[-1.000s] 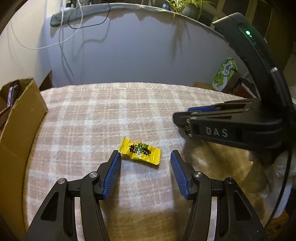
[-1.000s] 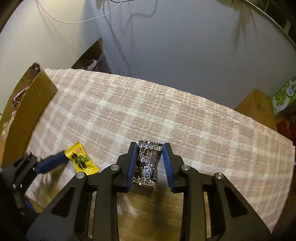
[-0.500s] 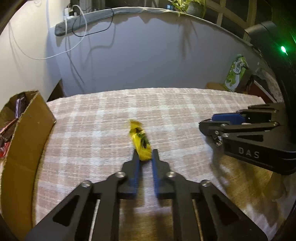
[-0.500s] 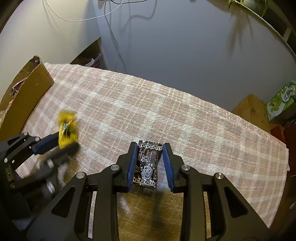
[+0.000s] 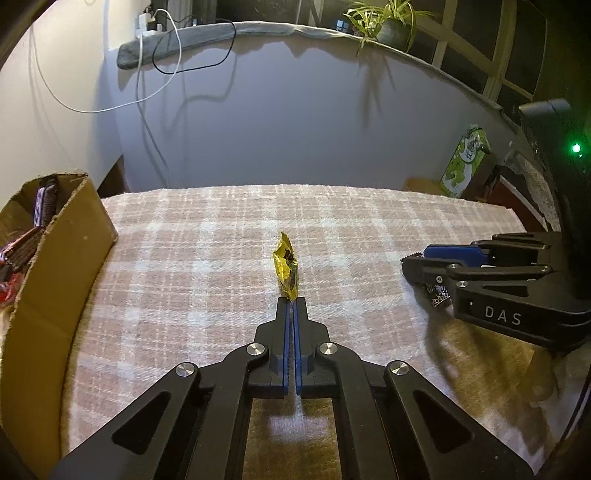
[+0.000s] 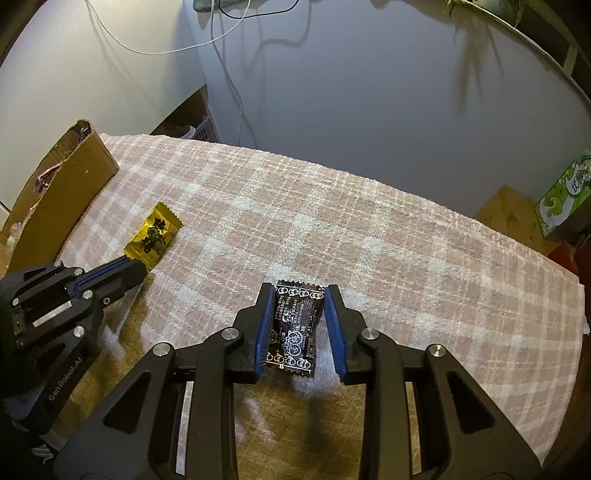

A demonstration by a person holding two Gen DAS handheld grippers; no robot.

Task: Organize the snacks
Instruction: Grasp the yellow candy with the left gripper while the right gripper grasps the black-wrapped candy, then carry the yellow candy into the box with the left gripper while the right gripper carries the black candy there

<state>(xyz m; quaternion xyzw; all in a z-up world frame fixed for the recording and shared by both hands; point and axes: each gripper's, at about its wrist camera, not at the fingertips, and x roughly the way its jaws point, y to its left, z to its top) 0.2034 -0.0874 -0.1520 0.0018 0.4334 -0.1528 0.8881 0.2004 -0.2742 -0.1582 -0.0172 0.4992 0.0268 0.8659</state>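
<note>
My left gripper [image 5: 291, 301] is shut on the near edge of a yellow candy packet [image 5: 286, 265] and holds it on edge above the plaid cloth [image 5: 207, 258]. The packet also shows in the right wrist view [image 6: 153, 234], with the left gripper [image 6: 138, 267] below it. My right gripper [image 6: 297, 291] is shut on a black snack packet [image 6: 295, 328] with white print, held above the cloth. The right gripper also shows in the left wrist view [image 5: 410, 264], to the right of the yellow packet. A cardboard box [image 5: 55, 266] with several snacks inside stands at the left.
The cardboard box also shows in the right wrist view [image 6: 62, 192] at the cloth's left edge. A wall with hanging cables [image 5: 155, 85] rises behind the table. A green carton [image 5: 465, 166] stands off the table's far right. A potted plant [image 5: 388, 26] sits on the ledge.
My left gripper closed on the yellow candy packet and lifted it off the cloth, turning it on edge. My right gripper kept hold of the black packet and rose slightly.
</note>
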